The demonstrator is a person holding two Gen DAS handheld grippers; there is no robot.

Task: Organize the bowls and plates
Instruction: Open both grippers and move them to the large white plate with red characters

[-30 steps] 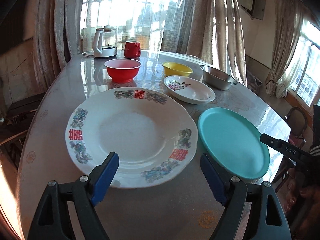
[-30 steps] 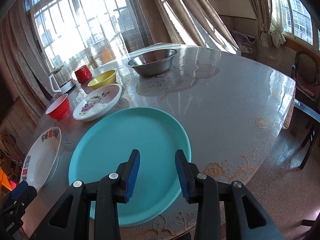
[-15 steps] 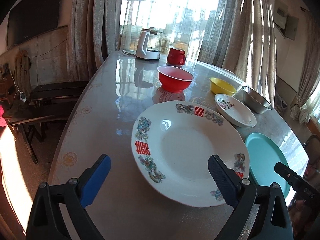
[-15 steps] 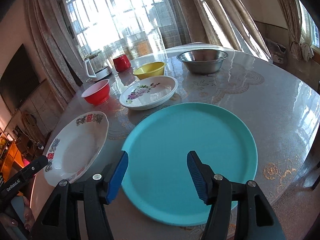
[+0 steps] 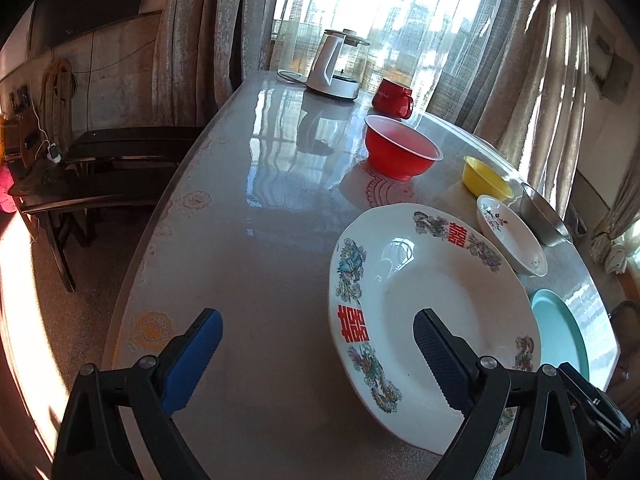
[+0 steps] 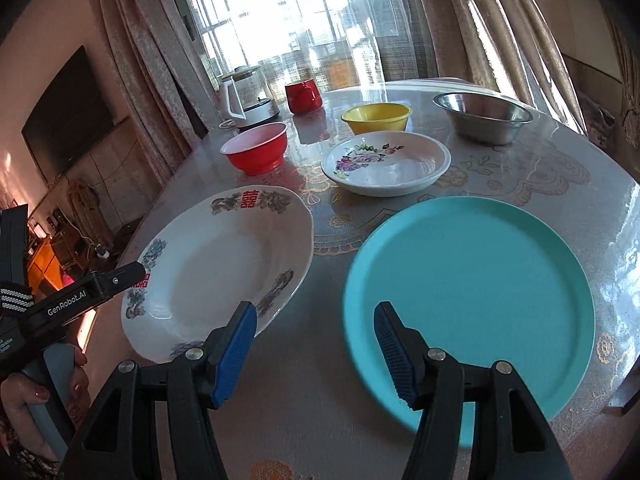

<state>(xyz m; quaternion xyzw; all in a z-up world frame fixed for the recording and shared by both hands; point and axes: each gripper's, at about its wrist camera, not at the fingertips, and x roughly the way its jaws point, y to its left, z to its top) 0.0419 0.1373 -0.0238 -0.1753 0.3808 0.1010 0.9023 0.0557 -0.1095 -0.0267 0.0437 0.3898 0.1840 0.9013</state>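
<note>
A large white plate with red characters [image 5: 432, 300] [image 6: 224, 264] lies on the table. My left gripper [image 5: 316, 344] is open and empty, its right finger over the plate's near left rim. A teal plate [image 6: 472, 280] [image 5: 558, 332] lies to the right. My right gripper [image 6: 314, 328] is open and empty, above the table between both plates, its right finger over the teal plate's near left edge. Behind stand a flowered white dish [image 6: 386, 162] [image 5: 512, 236], a red bowl [image 6: 256, 152] [image 5: 400, 152], a yellow bowl [image 6: 376, 118] [image 5: 486, 176] and a steel bowl [image 6: 482, 116] [image 5: 544, 216].
A kettle [image 5: 336, 68] [image 6: 248, 96] and a red mug [image 5: 394, 98] [image 6: 303, 96] stand at the table's far end by the curtained window. A dark bench [image 5: 104, 168] stands left of the table. The left gripper's body shows at the left of the right wrist view [image 6: 72, 300].
Both grippers have swung left and opened wider. The left one now has only its right finger over the big white plate. The right one moved from over the teal plate to its left edge.
</note>
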